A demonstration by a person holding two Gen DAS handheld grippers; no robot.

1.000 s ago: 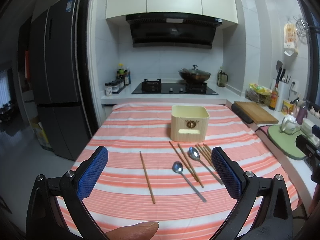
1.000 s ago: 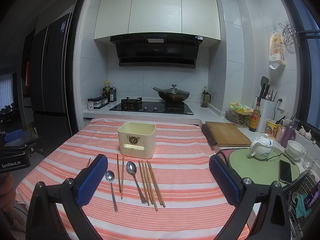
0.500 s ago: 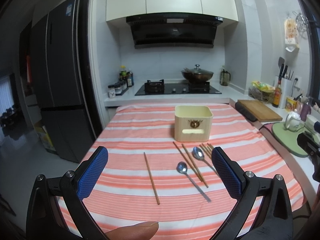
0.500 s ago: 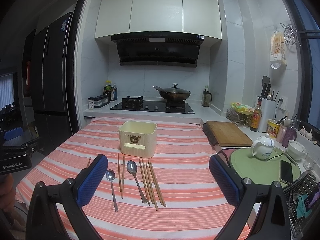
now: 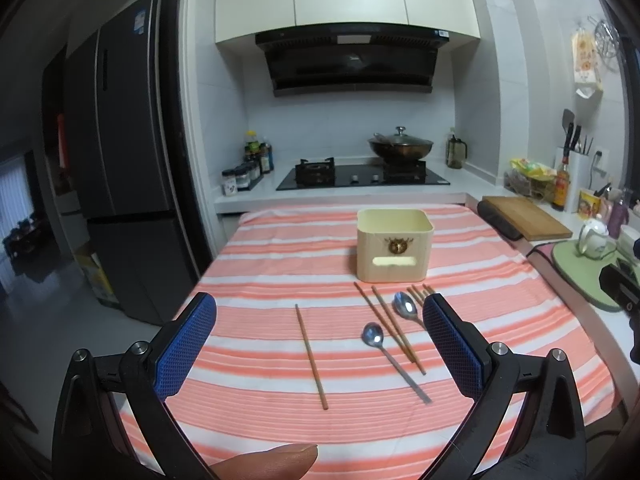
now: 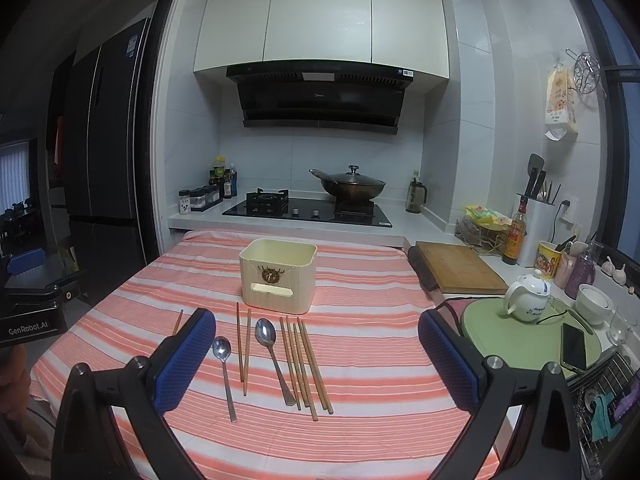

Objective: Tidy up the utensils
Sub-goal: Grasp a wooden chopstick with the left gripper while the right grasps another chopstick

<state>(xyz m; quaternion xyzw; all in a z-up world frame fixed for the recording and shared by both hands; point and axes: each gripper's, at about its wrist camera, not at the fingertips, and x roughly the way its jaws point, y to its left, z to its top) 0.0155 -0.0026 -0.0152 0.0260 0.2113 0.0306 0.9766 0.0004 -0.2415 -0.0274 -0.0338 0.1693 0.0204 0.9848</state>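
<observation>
A cream utensil holder (image 5: 394, 246) (image 6: 278, 276) stands upright on the striped tablecloth (image 5: 280, 264). In front of it lie a lone chopstick (image 5: 311, 356), a pair of chopsticks (image 5: 390, 328) (image 6: 243, 346), a small spoon (image 5: 394, 360) (image 6: 225, 374), a larger spoon (image 5: 407, 309) (image 6: 274, 356) and a bundle of several chopsticks (image 6: 306, 364). My left gripper (image 5: 318, 346) is open and empty, above the near table edge. My right gripper (image 6: 316, 360) is open and empty, above the utensils.
A wooden cutting board (image 6: 458, 268) and a green mat (image 6: 524, 336) with a white teapot (image 6: 526, 298) and a phone (image 6: 574, 346) lie to the right. A stove with a wok (image 6: 348, 186) stands behind the table. A fridge (image 5: 116, 168) stands left.
The left view has shifted so the holder and utensils sit a little further right and higher. The right view has barely moved. Both grippers stay open.
</observation>
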